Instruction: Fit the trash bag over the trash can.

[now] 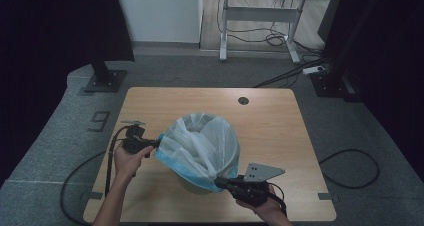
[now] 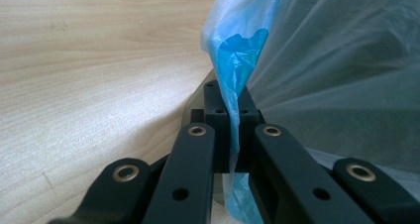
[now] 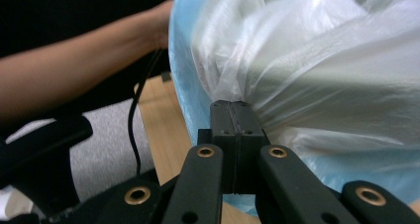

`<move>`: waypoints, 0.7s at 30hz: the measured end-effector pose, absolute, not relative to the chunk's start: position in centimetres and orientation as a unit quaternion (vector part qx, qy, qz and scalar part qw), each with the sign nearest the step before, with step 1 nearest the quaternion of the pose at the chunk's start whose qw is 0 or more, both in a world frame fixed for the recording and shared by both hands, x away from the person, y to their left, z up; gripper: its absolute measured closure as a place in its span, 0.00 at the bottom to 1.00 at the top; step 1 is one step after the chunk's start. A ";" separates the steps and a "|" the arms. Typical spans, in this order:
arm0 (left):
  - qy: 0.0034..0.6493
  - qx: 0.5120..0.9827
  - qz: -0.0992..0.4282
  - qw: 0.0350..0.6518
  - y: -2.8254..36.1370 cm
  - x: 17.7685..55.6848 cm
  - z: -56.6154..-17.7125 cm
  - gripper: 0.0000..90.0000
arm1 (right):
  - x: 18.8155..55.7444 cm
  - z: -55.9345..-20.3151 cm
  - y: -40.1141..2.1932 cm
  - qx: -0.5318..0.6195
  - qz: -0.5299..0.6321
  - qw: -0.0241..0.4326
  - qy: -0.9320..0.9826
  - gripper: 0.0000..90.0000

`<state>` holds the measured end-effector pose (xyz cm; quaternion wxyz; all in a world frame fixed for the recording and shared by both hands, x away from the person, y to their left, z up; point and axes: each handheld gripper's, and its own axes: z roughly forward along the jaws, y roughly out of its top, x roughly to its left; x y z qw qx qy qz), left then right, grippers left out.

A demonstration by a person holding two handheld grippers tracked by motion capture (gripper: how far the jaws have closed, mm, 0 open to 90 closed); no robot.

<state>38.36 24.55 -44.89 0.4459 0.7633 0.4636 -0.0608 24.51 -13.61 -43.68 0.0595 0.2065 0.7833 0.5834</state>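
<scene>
A thin plastic bag, pale blue at the rim and whitish inside, lines a small bin near the table's front middle. My left gripper is at the bag's left edge, shut on a fold of the blue film, which runs between its jaws. My right gripper is at the bag's near right corner. Its jaws are shut, and folds of the bag gather at their tips. The bag hides most of the bin.
The wooden table has a round cable hole at the back. The person's left forearm shows beyond the bag in the right gripper view. Cables trail off the table's left edge. A desk stands far behind.
</scene>
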 end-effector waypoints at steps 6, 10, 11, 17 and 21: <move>0.455 0.768 -0.069 0.445 24.1 38.1 -45.6 0.99 | 24.4 -45.2 -13.5 0.202 0.564 0.075 0.797 0.99; 0.455 0.777 -0.065 0.431 23.9 38.0 -46.0 1.00 | 25.0 -46.2 -13.4 0.207 0.551 0.079 0.805 0.99; 0.457 0.781 -0.060 0.421 23.8 38.0 -46.3 1.00 | 25.1 -46.5 -13.3 0.208 0.546 0.083 0.808 0.99; 0.465 0.780 -0.068 0.414 23.6 38.7 -47.4 1.00 | 26.5 -48.6 -13.4 0.232 0.526 0.083 0.814 0.99; 0.474 0.778 -0.073 0.406 23.1 39.4 -48.1 1.00 | 28.1 -49.8 -13.9 0.260 0.506 0.095 0.817 0.99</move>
